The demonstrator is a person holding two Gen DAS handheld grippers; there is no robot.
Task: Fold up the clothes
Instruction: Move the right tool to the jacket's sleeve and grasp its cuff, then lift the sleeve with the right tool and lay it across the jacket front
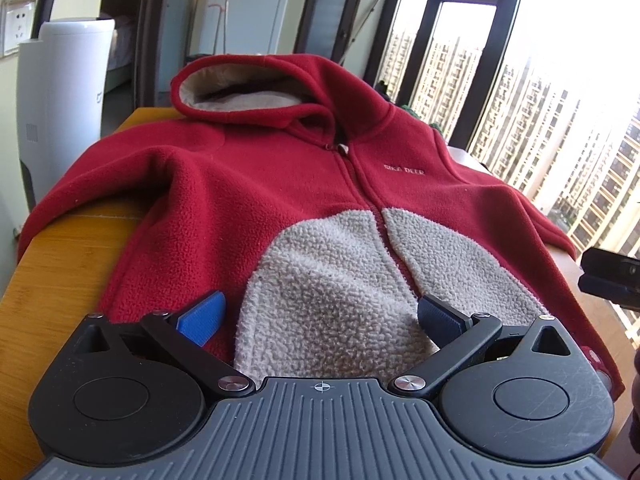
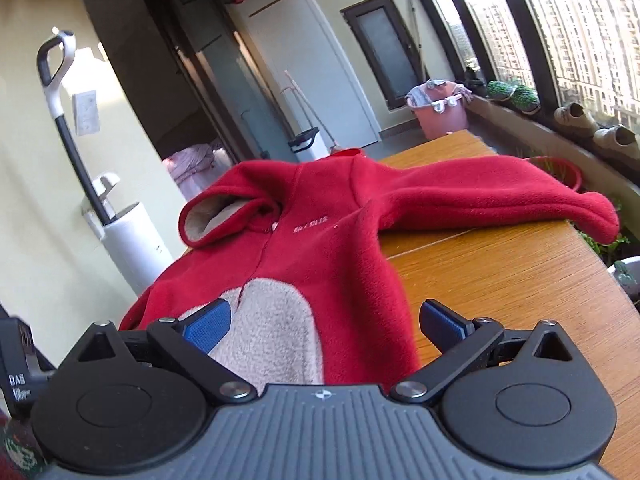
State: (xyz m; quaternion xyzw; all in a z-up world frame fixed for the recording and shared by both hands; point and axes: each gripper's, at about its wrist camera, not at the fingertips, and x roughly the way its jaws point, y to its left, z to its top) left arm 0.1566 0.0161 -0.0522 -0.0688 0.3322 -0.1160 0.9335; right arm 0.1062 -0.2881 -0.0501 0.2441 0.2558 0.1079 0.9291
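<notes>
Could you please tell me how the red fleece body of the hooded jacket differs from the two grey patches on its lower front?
The red fleece body is smooth and short-napped; the grey patches are nubbly and curly. The red body covers chest, hood and sleeves; the grey patches sit only at the lower front, one on each side of the zip. Both lie flat on the wooden table.

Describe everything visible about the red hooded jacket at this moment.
The red hooded jacket looks like fleece, with beige fuzzy panels low on the front and a beige-lined hood. It lies front up, unfolded, on the wooden table, zipped closed, with small lettering on the chest. The hood sits at the far end. Both sleeves are spread outward; one sleeve reaches the table's edge on the window side. Its hem is nearest the cameras. No gripper pad visibly presses on it.
</notes>
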